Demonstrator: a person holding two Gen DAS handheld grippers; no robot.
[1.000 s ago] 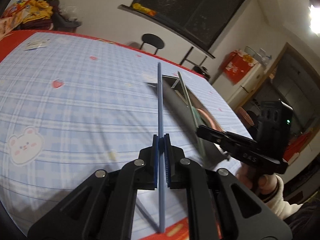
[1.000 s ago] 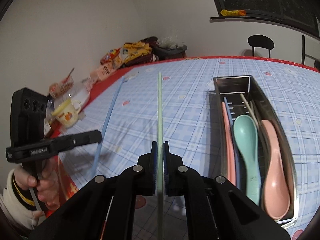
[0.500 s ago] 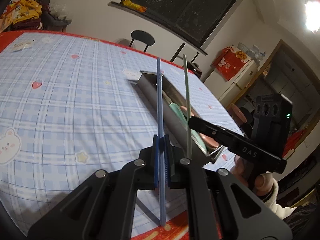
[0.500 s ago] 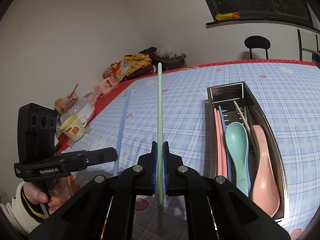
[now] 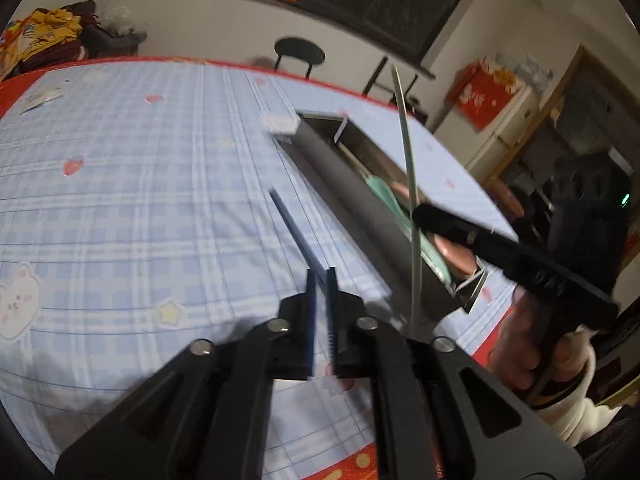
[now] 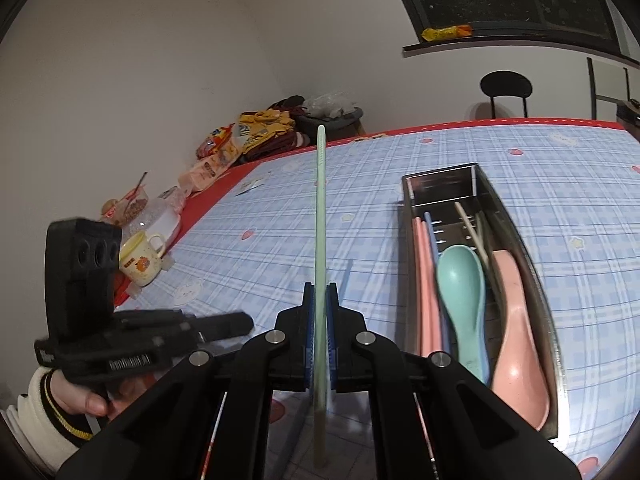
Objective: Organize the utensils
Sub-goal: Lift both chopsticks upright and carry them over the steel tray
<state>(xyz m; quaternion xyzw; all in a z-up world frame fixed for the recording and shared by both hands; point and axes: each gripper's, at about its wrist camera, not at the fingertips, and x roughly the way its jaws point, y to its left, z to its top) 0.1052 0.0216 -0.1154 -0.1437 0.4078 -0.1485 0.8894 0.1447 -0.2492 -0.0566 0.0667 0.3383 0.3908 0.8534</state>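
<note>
Two chopsticks out: blue chopstick (image 5: 296, 232) slipping from opening left hand-held gripper (image 5: 320, 280); green chopstick (image 6: 320, 240) clamped in right hand-held gripper (image 6: 320, 300), tray (image 6: 516, 224) at two o'clock.

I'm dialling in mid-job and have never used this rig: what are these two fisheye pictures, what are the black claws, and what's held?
No robot here: a person holds a two-finger gripper in each hand, and each picture comes from a camera looking along one gripper's fingers.

The left wrist view shows the left gripper. Its jaws are opening, and the blue chopstick slants away from them toward the checked tablecloth.

The right wrist view shows the right gripper shut on a pale green chopstick, pointing up and away.

On the cloth stands a steel utensil tray holding a teal spoon, a pink spoon and more chopsticks. A yellow mug sits at the table's edge.
</note>
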